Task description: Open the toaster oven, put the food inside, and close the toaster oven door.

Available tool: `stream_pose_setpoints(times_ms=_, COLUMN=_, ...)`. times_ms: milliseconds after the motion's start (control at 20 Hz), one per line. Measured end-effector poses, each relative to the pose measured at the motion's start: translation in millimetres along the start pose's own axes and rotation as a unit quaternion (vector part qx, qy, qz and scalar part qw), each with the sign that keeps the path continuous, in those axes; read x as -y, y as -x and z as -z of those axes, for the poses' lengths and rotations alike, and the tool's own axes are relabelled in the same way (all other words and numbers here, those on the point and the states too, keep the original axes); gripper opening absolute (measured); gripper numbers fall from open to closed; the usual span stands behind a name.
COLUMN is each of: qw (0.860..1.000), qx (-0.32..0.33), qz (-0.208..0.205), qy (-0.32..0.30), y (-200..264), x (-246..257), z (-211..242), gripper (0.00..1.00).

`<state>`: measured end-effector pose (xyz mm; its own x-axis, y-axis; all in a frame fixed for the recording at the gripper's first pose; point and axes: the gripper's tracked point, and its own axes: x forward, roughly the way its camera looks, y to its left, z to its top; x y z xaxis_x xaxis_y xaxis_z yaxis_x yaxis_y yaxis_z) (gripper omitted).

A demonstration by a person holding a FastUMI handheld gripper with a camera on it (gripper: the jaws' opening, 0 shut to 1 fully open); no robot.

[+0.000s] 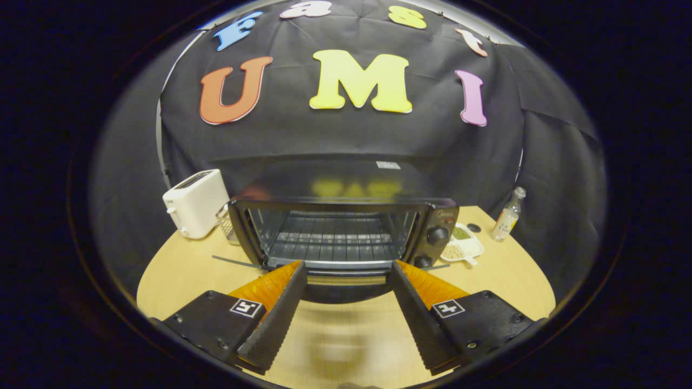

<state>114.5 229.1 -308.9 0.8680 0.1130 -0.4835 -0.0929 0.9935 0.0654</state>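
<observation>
Two fingers (273, 319) of the gripper (346, 270) stand spread wide apart with nothing held between them, their tips level with the front of the toaster oven (346, 237). The oven sits toward the back of the round wooden table (519, 281), close to the booth wall, its front facing the gripper. Its door (346, 281) appears already lowered: the wire rack (332, 240) inside is seen without glass in the way, and a blurred dark panel with a pale strip lies low between the fingertips, consistent with a door swung down. The wide jaw spacing suits a release of the door handle or an approach, not a grasp; which of the two cannot be determined. Control knobs (437, 235) sit on the oven's right panel, clear of the fingers. A white divided dish (465, 246) holding pale and green foodstuff rests just beside the oven's right side, probably the food to be loaded. A small glass bottle (507, 216) stands farther toward the table's right rear edge, and a white pop-up toaster (195, 202) stands at the left rear edge; neither obstructs the oven mouth. Judgement: opening looks complete, loading not yet begun.
</observation>
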Motion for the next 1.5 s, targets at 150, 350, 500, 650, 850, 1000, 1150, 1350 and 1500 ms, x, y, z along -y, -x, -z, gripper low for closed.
stream_pose_setpoints(times_ms=150, qw=1.000, qx=-0.023, qz=-0.007, qy=0.006, y=9.1, x=1.4, z=29.8, gripper=0.99)
stream_pose_setpoints(times_ms=350, qw=0.999, qx=-0.040, qz=-0.009, qy=0.014, y=11.6, x=2.2, z=55.0, gripper=0.99)
stream_pose_setpoints(times_ms=500, qw=0.998, qx=-0.056, qz=-0.010, qy=0.017, y=11.5, x=2.8, z=72.5, gripper=0.99)
stream_pose_setpoints(times_ms=650, qw=0.997, qx=-0.074, qz=-0.010, qy=0.018, y=9.8, x=3.5, z=88.7, gripper=0.99)
stream_pose_setpoints(times_ms=850, qw=0.993, qx=-0.112, qz=-0.010, qy=0.019, y=5.4, x=1.9, z=114.1, gripper=0.99)
stream_pose_setpoints(times_ms=1000, qw=0.990, qx=-0.138, qz=-0.010, qy=0.021, y=-3.4, x=0.9, z=126.2, gripper=0.99)
stream_pose_setpoints(times_ms=1150, qw=0.988, qx=-0.152, qz=-0.010, qy=0.024, y=-13.5, x=1.2, z=135.0, gripper=0.99)
stream_pose_setpoints(times_ms=1350, qw=0.988, qx=-0.148, qz=-0.010, qy=0.030, y=-12.9, x=1.2, z=137.2, gripper=0.99)
stream_pose_setpoints(times_ms=1500, qw=0.991, qx=-0.132, qz=-0.020, qy=0.034, y=-8.8, x=2.3, z=127.1, gripper=0.99)
